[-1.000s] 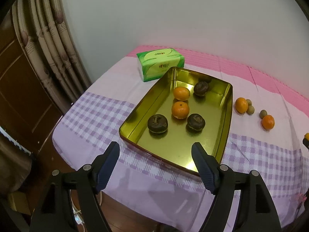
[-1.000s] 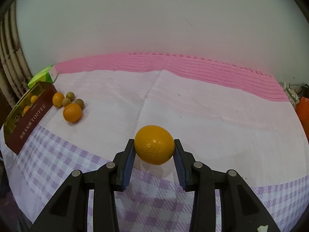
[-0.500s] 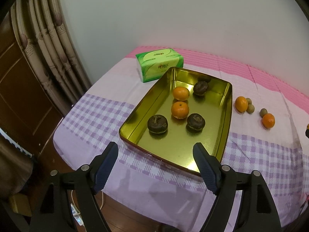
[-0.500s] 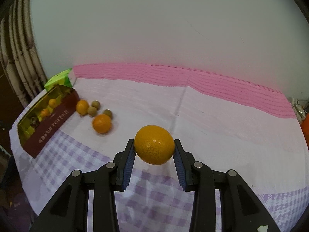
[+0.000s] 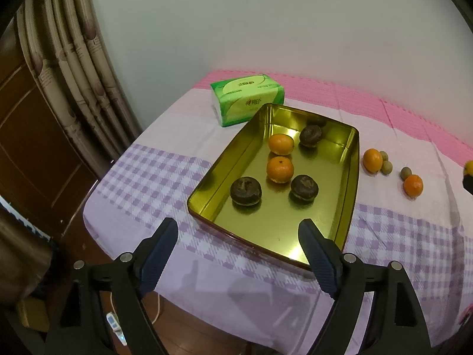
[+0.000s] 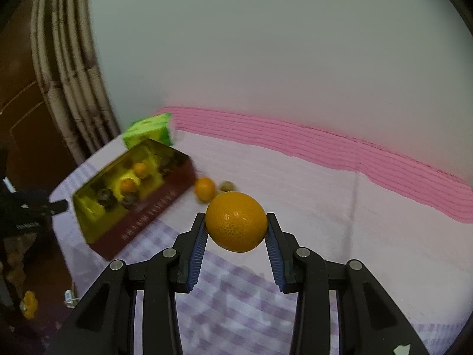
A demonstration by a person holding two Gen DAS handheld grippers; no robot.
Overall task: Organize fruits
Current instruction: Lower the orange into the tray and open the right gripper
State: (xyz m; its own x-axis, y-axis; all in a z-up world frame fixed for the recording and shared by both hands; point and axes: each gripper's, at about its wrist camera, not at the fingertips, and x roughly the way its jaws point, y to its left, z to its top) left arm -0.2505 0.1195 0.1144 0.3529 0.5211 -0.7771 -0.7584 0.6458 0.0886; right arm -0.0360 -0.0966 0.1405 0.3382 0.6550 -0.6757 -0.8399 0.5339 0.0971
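A gold tin tray (image 5: 350, 174) sits on the checked tablecloth, holding two oranges (image 5: 280, 169) and three dark brown fruits (image 5: 246, 191). To its right on the cloth lie two more oranges (image 5: 372, 160) and small brown-green fruits (image 5: 386, 167). My left gripper (image 5: 241, 251) is open and empty, hovering at the tray's near edge. My right gripper (image 6: 236, 230) is shut on a large orange (image 6: 236, 222) and holds it above the cloth, right of the tray (image 6: 142, 224); the view is blurred. The loose orange (image 6: 204, 188) lies just beyond it.
A green tissue pack (image 5: 247, 97) lies behind the tray near the wall. Curtains (image 5: 74, 68) and a wooden door stand at the left. The table edge runs close in front of the left gripper, with floor below.
My right gripper has carried the large orange leftward toward the tray, which now looks nearer and larger. The left gripper has drawn back slightly and stays open.
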